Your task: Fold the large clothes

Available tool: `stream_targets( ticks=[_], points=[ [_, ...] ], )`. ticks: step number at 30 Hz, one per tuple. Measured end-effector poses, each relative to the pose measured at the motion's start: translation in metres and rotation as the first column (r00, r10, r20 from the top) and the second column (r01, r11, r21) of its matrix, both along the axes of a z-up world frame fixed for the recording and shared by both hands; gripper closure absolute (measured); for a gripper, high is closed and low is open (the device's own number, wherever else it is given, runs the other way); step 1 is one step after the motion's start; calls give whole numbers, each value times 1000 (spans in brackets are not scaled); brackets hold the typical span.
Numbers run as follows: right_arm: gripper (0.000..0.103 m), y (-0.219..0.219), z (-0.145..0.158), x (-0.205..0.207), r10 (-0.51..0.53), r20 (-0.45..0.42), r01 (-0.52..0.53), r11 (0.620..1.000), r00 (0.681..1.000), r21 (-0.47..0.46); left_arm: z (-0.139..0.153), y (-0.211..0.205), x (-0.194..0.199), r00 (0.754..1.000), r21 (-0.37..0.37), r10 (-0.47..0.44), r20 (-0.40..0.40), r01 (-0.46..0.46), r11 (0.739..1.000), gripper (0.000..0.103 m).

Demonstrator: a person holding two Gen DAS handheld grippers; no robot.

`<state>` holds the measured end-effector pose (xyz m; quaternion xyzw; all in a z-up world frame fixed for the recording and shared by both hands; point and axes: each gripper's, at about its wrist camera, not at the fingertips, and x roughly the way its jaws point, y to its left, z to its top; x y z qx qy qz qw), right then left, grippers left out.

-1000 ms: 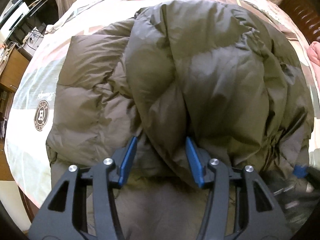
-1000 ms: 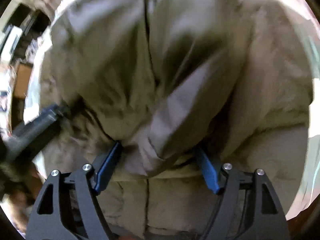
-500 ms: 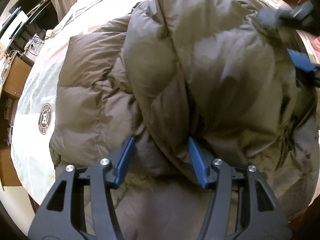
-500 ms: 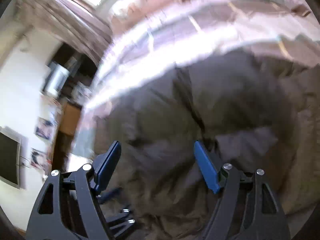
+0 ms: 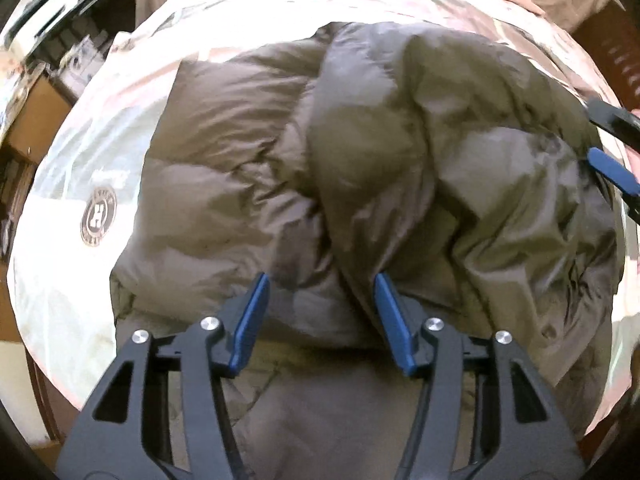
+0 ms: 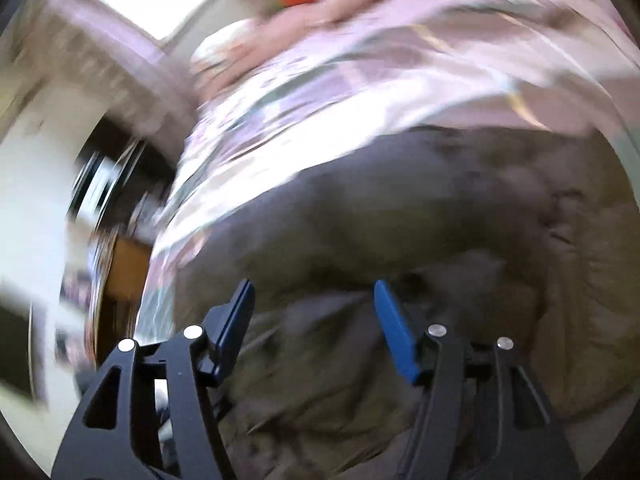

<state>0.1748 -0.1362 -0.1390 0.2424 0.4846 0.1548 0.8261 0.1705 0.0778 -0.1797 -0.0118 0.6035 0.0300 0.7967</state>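
While one brown puffer jacket [image 5: 360, 184] fills mid-frame on the pale bedspread [image 5: 72, 168], my left gripper [image 5: 320, 312] straddles its folded ridge; my right gripper [image 6: 312, 312], just narrowing, hovers apart, empty.

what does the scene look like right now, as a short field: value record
garment: olive-brown quilted puffer jacket, one side folded over the middle
surface: pale patterned bedsheet with a round badge logo
left hand-held gripper: open over the jacket's near edge, a fabric ridge between the blue pads, not pinched
right hand-held gripper: open above the jacket, its jaws have just been closing, nothing gripped
right wrist view: heavily blurred
fold status: unfinished
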Motion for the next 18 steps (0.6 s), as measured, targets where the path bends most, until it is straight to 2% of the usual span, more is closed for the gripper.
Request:
stream_targets(
  ticks=[1,2,4,5,6,9,12,15,18],
  points=[
    [38,7,-2,3,34,-1,-34,999,999,-3,-4,5,1,1000,16,14,-14,-14,1000,47],
    [28,21,-7,3,78,-18,-78,997,997,-12,-8,9,1,999,27,28,-33,-28,999,47],
    [20,45,-29,6,132,-109,-143,985,985,-100,-15,17,1,996,11,50,-69,-49,999,47],
    [20,60,-48,10,163,-179,-195,965,970,-176,-19,19,4,994,4,62,-85,-62,998,47],
    [19,70,-62,12,186,-205,-232,946,961,-228,-21,23,4,993,1,74,-96,-75,997,47],
    [16,85,-61,14,207,-198,-262,911,958,-317,-23,35,6,989,-18,105,-105,-108,994,47],
    [16,85,-40,8,200,-182,-245,929,963,-276,-17,47,8,989,-13,113,-91,-115,993,47],
    [16,84,-17,-13,200,-158,-230,952,967,-201,-16,60,10,988,34,134,-74,-132,991,47],
    [16,89,-8,-24,266,-106,-274,959,958,-71,-17,76,16,989,134,149,-24,-145,980,45]
  ],
)
